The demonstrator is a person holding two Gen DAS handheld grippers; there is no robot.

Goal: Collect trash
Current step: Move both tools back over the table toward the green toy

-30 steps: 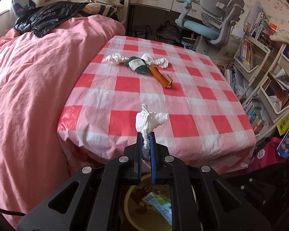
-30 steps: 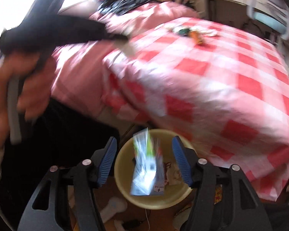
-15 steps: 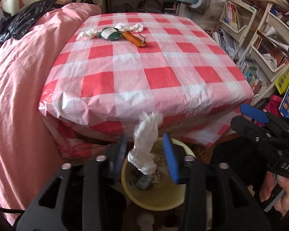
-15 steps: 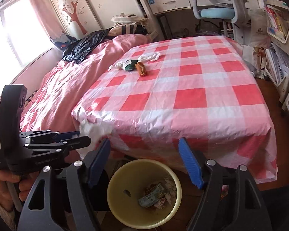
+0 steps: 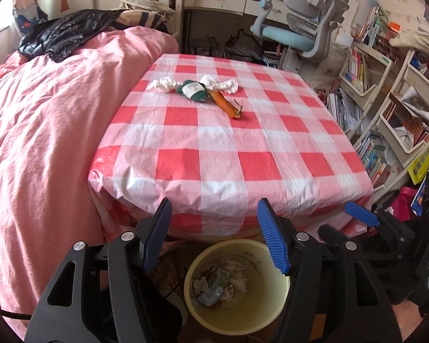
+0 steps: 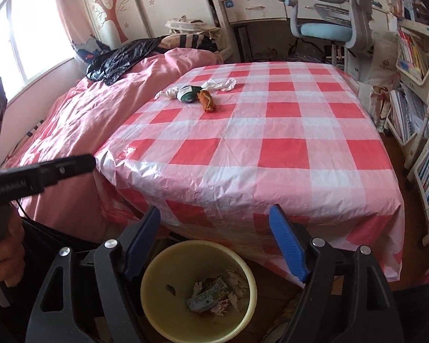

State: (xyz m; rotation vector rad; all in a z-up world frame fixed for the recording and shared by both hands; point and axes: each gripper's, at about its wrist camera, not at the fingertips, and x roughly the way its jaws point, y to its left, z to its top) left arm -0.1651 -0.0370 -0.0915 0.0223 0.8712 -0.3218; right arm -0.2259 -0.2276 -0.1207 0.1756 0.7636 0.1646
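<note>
A yellow bin (image 5: 267, 300) stands on the floor below the table's near edge, with crumpled tissue and a wrapper (image 5: 218, 283) inside. My left gripper (image 5: 214, 208) hangs above it, its jaws opening with nothing between them. My right gripper (image 6: 214, 214) is also over the bin (image 6: 166, 308), its jaws opening and empty. On the far side of the checked table (image 5: 214, 157) lie two white tissues (image 5: 163, 84), a green wrapper (image 5: 193, 90) and an orange wrapper (image 5: 228, 107).
A bed with a pink quilt (image 5: 43, 143) presses against the table's left side. An office chair (image 5: 309, 28) and a desk stand behind the table. Bookshelves (image 5: 386, 100) line the right. A hand (image 6: 5, 254) holds the left gripper's handle.
The left gripper went from shut on a white tissue to open, and the tissue dropped into the bin. The right gripper's jaws widened after a packet fell from them into the bin.
</note>
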